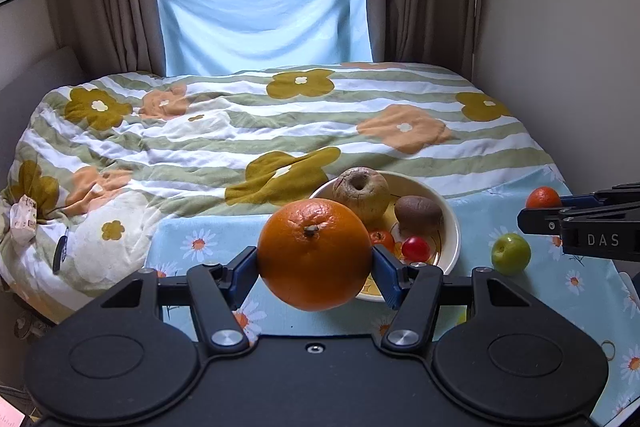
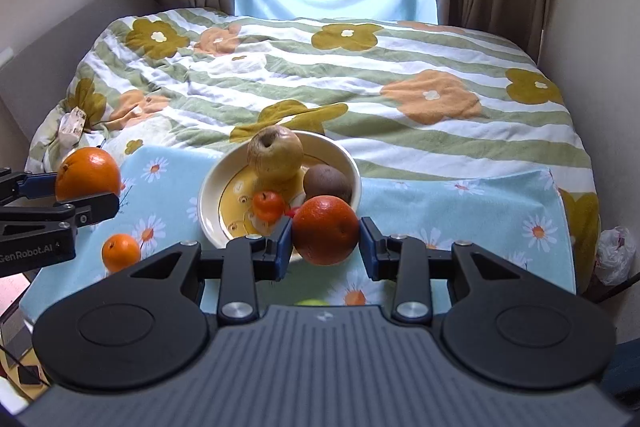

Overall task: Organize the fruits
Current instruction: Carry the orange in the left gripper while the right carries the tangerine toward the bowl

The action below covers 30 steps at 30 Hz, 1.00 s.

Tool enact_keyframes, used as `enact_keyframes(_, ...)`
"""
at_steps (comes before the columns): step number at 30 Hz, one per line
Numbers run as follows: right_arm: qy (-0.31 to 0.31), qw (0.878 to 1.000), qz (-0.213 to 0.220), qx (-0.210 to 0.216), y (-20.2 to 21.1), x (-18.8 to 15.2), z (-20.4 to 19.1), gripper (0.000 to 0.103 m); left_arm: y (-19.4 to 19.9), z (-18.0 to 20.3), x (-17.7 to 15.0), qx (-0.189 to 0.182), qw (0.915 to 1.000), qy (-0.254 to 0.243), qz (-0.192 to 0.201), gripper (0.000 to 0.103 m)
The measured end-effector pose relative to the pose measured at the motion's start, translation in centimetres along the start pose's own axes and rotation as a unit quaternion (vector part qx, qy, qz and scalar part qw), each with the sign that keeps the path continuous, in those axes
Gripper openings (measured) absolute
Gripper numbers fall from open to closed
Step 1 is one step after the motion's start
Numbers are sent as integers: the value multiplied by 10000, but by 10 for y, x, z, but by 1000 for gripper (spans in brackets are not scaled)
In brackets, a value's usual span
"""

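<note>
Fruits wait on a daisy cloth (image 2: 460,203) over the bed. My left gripper (image 1: 315,259) pinches a large orange (image 1: 315,253); further right the bowl (image 2: 208,195) holds the gathered fruit; my right gripper (image 2: 326,239) clamps a smaller orange (image 2: 326,230), both raised, seemingly for dropping in.

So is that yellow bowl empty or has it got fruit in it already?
Partly filled. The bowl holds a pear, a kiwi and a small orange fruit.

Large orange (image 1: 315,253) and reddish tangerine (image 2: 326,230), aloft before fruit-filled bowl (image 2: 210,195)
</note>
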State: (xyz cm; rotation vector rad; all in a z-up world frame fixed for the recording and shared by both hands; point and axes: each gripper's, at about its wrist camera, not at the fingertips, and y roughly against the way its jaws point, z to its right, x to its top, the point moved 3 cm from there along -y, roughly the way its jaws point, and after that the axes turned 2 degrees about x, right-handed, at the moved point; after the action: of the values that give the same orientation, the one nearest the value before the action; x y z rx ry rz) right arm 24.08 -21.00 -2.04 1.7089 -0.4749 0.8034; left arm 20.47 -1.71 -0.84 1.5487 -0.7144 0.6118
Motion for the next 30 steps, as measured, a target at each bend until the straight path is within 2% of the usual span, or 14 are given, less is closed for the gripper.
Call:
enact_keyframes(9,-370,9987,-210,-276,-47,16,-7,50,-72,-7,18,-429,9977,-331,-400,65)
enact_keyframes(17,-559,9961,-356,-575,-80,19,-4,50,-135,-1,18,-736,9922,-674,-749,65)
enact_keyframes(23,-689,9944,-429,-669,-96,19,-1,50,-160,4,15,-787,9891,-906,-850,65)
enact_keyframes(30,-763,9933,-469,-730,-103,18,2,50,-172,13,12,-775,9864,-1185,-838,65)
